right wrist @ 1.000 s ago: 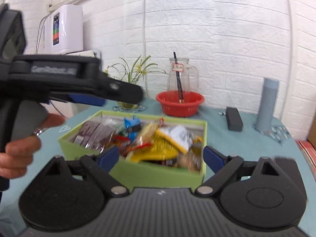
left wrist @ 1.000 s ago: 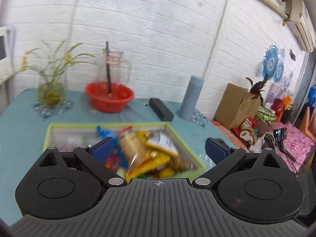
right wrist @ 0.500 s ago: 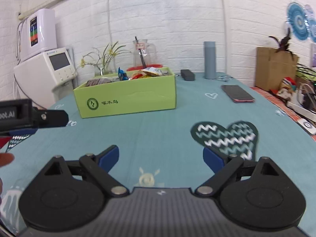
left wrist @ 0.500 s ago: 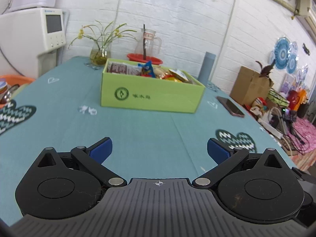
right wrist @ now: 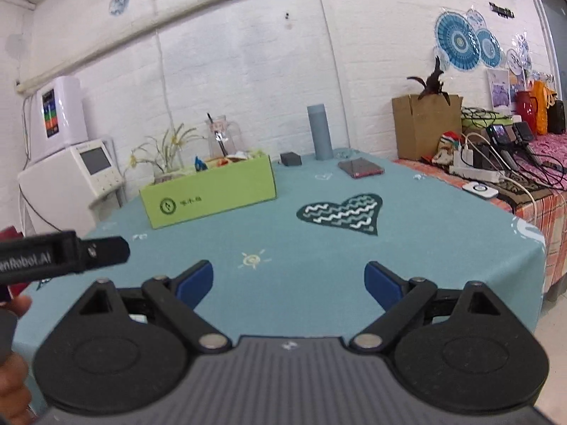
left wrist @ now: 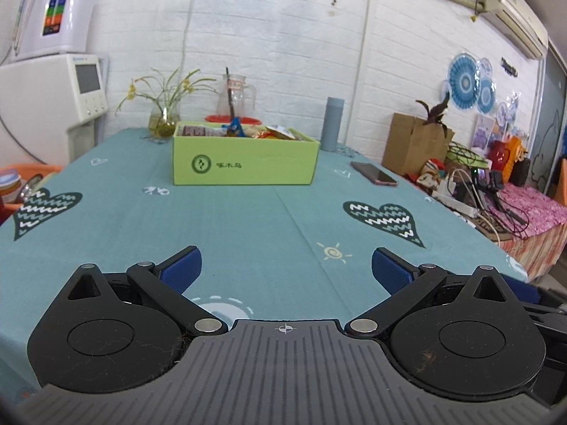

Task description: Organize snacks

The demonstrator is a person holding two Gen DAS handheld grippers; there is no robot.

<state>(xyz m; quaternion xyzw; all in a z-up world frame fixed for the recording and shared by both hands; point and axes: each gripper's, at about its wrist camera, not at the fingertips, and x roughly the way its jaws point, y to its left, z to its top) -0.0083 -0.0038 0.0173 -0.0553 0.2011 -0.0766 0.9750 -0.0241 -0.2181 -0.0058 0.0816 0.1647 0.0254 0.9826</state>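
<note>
In the left wrist view, the left gripper (left wrist: 286, 265) is seen at the bottom of the frame with its blue-padded fingers (left wrist: 181, 270) spread wide and nothing held between them; only teal tablecloth (left wrist: 255, 233) lies in the gap. The green box (left wrist: 244, 163) is placed in the upper middle of that frame, well apart from the fingers, with snacks (left wrist: 262, 131) heaped inside it and showing above its rim. A vase of flowers (left wrist: 163, 113), a glass jug (left wrist: 236, 95) and a grey bottle (left wrist: 333, 123) are lined up behind the box against the white brick wall. A phone (left wrist: 374, 173) is laid flat on the cloth to the right of the box.

In the right wrist view, the right gripper (right wrist: 288, 279) is likewise shown at the bottom with its jaws held wide apart and empty. The green box (right wrist: 209, 194) is found left of centre in the middle of the frame, far from the fingertips. The black body of the left gripper (right wrist: 63, 253) is seen at the left edge. A cardboard box (right wrist: 423, 124) is set at the upper right, beyond the table.
</note>
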